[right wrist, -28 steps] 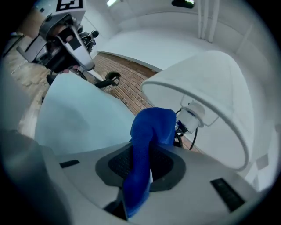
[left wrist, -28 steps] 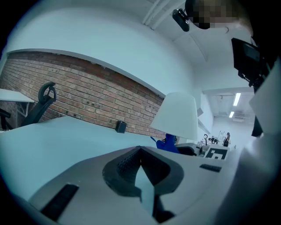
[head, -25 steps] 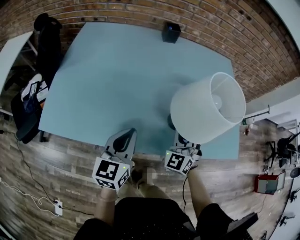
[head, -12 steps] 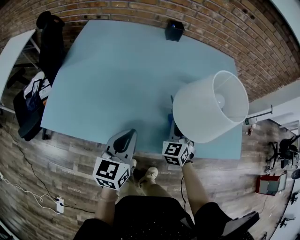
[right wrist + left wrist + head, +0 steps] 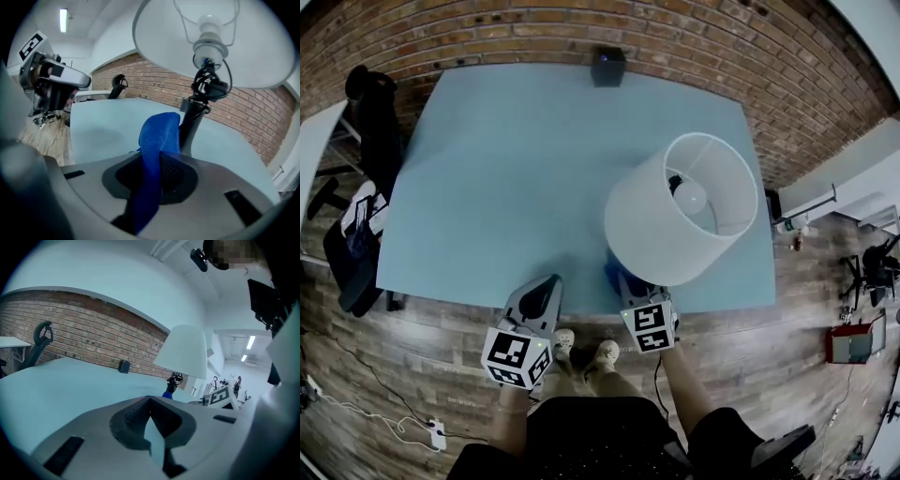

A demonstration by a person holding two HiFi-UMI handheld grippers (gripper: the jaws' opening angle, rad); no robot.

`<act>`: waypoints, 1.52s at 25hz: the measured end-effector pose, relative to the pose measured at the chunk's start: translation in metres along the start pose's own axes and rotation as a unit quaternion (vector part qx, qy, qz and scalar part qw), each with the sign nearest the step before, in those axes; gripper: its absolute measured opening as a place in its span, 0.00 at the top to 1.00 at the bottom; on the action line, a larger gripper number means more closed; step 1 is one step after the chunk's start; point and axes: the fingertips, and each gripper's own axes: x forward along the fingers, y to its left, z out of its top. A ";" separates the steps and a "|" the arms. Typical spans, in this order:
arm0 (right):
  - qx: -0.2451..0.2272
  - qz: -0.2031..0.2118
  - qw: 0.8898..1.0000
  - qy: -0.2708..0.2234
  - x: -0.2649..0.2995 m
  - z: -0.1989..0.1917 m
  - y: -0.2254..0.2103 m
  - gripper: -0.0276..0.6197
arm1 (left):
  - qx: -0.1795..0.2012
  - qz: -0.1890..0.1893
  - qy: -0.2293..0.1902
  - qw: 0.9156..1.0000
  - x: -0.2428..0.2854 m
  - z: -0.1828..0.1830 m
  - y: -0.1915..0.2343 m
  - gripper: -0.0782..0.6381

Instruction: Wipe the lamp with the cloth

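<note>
One blue cloth [image 5: 158, 133] is pinched in the right gripper [image 5: 157, 161], mid-frame; rub the lamp pole [image 5: 190, 125] softly. Left gripper [image 5: 150, 401] is pressed together, bare.

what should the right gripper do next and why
Probably ease the right gripper forward and rub the cloth along the lamp stem: the jaws are shut on the cloth, which is beside the stem, under the shade.
</note>
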 end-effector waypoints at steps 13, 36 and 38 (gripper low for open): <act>0.167 -0.026 0.968 -0.184 -0.097 -0.011 -0.048 0.83 | 0.018 -0.039 0.018 0.999 0.031 0.005 -0.050 0.88; 0.146 0.043 0.980 -0.129 -0.011 -0.016 -0.092 0.83 | 0.053 -0.028 0.055 0.997 0.056 -0.005 -0.093 0.88; 0.138 0.045 0.984 -0.106 -0.008 -0.022 -0.092 0.83 | 0.050 -0.029 0.055 0.997 0.058 -0.006 -0.095 0.88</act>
